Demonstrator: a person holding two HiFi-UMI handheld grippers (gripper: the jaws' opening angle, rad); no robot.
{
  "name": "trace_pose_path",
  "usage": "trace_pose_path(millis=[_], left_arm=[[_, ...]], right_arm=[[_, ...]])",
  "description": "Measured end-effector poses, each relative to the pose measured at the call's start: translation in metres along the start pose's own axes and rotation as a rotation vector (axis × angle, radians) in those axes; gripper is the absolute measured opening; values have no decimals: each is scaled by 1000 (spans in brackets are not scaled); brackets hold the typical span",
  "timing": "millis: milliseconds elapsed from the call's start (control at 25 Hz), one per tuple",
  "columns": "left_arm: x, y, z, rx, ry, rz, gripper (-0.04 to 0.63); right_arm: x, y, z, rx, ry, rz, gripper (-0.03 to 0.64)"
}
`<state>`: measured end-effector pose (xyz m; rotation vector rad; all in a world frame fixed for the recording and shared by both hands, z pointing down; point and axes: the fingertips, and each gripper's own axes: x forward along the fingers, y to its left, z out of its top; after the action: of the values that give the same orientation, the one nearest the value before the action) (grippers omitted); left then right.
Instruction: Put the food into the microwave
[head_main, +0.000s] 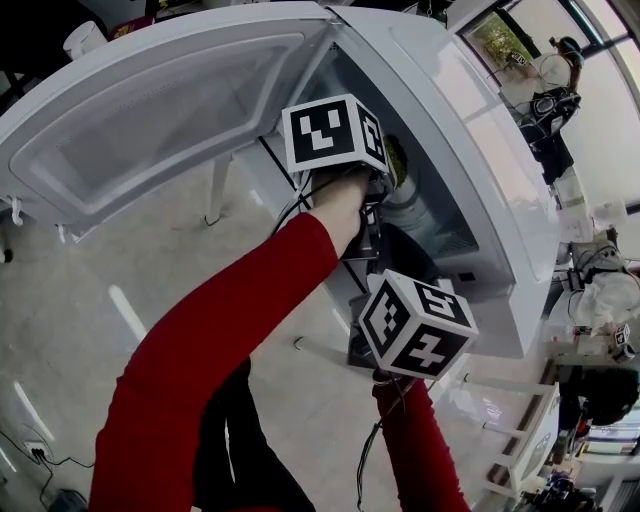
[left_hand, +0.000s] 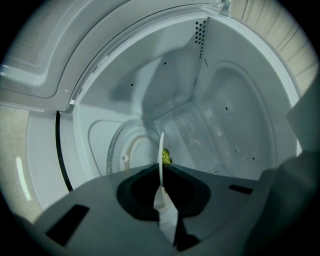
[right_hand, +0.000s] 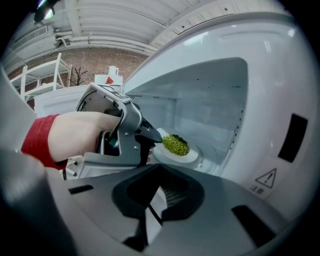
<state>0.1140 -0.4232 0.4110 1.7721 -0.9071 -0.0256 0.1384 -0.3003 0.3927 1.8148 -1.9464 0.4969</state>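
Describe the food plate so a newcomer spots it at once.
Start at the white microwave with its door open. Low inside its cavity is a white plate, its rim pinched by the left gripper. The heap of green food on it is the only colour in there.

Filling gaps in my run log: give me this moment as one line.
left tongs: shut on plate | green food: on plate, inside microwave | door: open | right tongs: shut, empty, outside

White microwave cavity, round glass turntable inside; on it white round plate w/ green food heap.
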Motion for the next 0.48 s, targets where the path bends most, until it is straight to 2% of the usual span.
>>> trace_pose_path(millis=[120,360,480], left_arm=[[0,1,0,29,6,20,26],[0,3,0,143,14,72,46],[-1,4,0,168,20,79,54]], right_arm=[[0,-1,0,0,1,-4,14],[1,-2,1,-4,-4,-16,14],[2,-1,3,-14,-11,-25,14]])
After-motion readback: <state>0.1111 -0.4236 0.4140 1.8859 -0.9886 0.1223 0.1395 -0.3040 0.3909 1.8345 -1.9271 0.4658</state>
